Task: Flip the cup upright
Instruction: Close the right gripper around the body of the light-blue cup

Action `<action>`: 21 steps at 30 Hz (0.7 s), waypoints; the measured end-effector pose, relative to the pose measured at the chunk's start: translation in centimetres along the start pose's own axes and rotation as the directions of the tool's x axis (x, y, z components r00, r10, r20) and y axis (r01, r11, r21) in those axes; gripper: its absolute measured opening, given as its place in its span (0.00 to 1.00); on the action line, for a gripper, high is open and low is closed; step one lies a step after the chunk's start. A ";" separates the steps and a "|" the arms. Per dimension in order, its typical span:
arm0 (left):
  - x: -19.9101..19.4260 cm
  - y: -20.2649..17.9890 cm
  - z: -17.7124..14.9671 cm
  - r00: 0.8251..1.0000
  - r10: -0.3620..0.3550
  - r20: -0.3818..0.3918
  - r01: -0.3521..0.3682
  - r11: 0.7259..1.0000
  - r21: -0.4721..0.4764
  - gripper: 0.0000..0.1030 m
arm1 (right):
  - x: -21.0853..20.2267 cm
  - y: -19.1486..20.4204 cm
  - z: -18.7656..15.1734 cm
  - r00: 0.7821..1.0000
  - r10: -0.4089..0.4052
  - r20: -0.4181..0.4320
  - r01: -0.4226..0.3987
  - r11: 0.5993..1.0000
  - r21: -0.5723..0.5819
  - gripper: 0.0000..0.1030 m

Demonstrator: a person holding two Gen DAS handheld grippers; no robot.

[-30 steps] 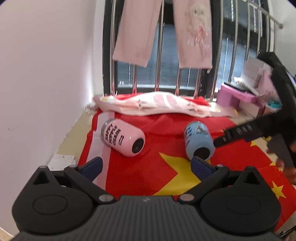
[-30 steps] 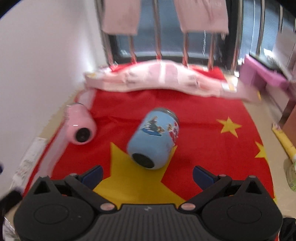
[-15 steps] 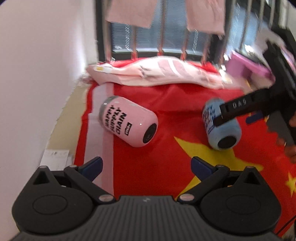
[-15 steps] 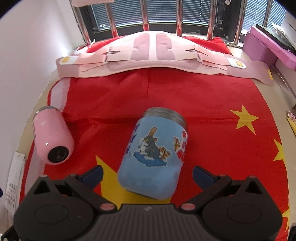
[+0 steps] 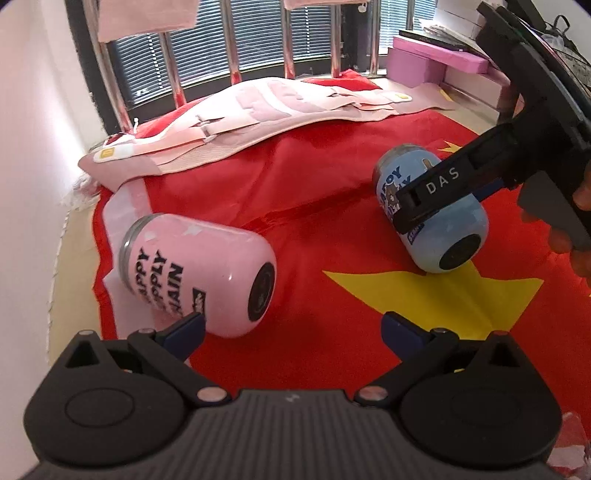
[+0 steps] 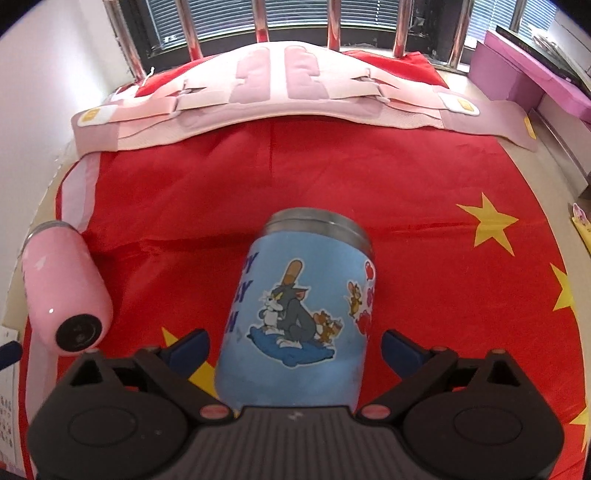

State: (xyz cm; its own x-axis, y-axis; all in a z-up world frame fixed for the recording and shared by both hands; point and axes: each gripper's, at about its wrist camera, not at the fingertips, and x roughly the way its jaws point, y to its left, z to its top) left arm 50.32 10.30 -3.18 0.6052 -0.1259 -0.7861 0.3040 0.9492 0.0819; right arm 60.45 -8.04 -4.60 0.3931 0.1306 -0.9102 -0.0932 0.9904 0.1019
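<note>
A blue cartoon cup (image 6: 295,314) lies on its side on the red cloth (image 6: 424,192), its steel rim pointing away from me. My right gripper (image 6: 293,347) is open with the blue cup between its two fingers; I cannot tell whether they touch it. In the left wrist view the right gripper's finger (image 5: 439,192) reaches across the blue cup (image 5: 443,236). A pink cup (image 5: 195,273) with black lettering also lies on its side. My left gripper (image 5: 291,332) is open, its left fingertip just in front of the pink cup's base.
A pink padded garment (image 6: 288,85) lies across the back of the cloth below the window bars (image 6: 262,22). A white wall (image 5: 29,147) runs along the left. Purple boxes (image 6: 517,74) stand at the back right. The pink cup (image 6: 62,291) lies at the cloth's left edge.
Both grippers have moved forward and down. The blue cup now sits between my right gripper's fingers, and the pink cup is much nearer my left gripper.
</note>
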 end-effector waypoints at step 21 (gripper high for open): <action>-5.4 -1.7 -0.7 0.998 0.022 0.065 -0.023 1.000 0.010 1.00 | -6.0 -1.0 -5.1 0.987 0.104 0.126 -0.097 0.993 -0.059 0.80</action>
State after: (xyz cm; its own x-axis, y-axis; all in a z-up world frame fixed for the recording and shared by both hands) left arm 46.01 9.59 0.51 0.6582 -0.1232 -0.7427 0.2973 0.9489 0.1061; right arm 53.51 -10.01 -1.28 0.4937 0.2376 -0.8366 -0.1849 0.9686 0.1659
